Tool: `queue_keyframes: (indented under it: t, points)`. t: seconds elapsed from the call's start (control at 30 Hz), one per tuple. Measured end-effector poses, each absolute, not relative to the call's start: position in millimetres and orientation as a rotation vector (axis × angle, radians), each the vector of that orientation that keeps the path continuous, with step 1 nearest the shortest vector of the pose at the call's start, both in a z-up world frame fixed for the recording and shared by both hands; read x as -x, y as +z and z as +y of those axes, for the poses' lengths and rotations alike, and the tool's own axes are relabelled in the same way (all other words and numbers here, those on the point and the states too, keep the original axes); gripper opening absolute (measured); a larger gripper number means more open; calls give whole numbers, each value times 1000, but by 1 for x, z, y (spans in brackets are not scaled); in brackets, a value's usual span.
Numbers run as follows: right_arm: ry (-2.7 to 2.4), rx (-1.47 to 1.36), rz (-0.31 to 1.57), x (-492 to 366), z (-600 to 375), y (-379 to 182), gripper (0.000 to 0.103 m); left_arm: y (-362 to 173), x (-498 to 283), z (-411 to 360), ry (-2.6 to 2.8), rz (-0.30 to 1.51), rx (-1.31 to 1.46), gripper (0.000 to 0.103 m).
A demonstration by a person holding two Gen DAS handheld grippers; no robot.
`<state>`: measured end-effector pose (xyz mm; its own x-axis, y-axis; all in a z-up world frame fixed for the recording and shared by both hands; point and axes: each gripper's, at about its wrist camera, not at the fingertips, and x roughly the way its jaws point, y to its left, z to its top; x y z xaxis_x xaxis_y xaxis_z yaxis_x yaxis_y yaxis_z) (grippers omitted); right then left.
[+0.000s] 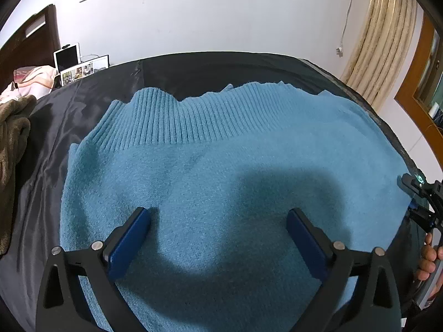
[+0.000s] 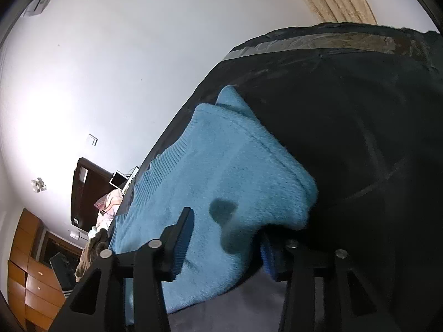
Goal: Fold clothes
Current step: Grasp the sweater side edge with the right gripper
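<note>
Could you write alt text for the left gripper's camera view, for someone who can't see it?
A fuzzy blue knitted sweater lies spread on a dark satin-covered surface, its ribbed hem farthest away. The left gripper hangs open above it, blue-padded fingers wide apart, gripping nothing.

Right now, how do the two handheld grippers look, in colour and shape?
The left gripper and the right gripper look alike: matte black angular frames with triangular cut-outs, round silver pivot pins, and flat fingers faced with dark blue pads. In the left view, part of a hand shows on the right gripper's grey handle.
</note>
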<state>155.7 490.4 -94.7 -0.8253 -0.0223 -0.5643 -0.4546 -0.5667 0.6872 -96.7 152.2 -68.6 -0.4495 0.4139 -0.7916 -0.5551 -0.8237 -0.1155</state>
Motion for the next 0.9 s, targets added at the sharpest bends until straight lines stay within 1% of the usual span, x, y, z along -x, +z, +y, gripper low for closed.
queue_keyframes:
  t: [0.23,0.4,0.53,0.63,0.7,0.73,0.77,0.83,0.9]
  points:
    - [2376,652,1362,-171,503,-97,49,-63,98,151,2266,186,1202,100]
    - [2373,611,1421,-163,512,-98,49,-65,102,155,2277,182,1227,100]
    - [2403,625,1402,-143,511,-97,49,-62,98,162,2273,220,1229,100]
    - [2424,616,1396,-140,513,-97,49,-50,94,168,2248,206,1200,100]
    - [2439,609,1394,-138,515,-97,43,-39,90,176,2241,221,1169,100]
    - [2446,606,1386,-138,516,-97,33,-34,88,181,2238,232,1153,100]
    - [2455,603,1372,-139,516,-96,26,-31,86,186,2237,245,1141,100]
    - [2477,601,1339,-139,516,-92,23,-26,84,198,2235,277,1127,100]
    - [2496,603,1312,-138,515,-88,23,-24,81,213,2229,311,1121,100]
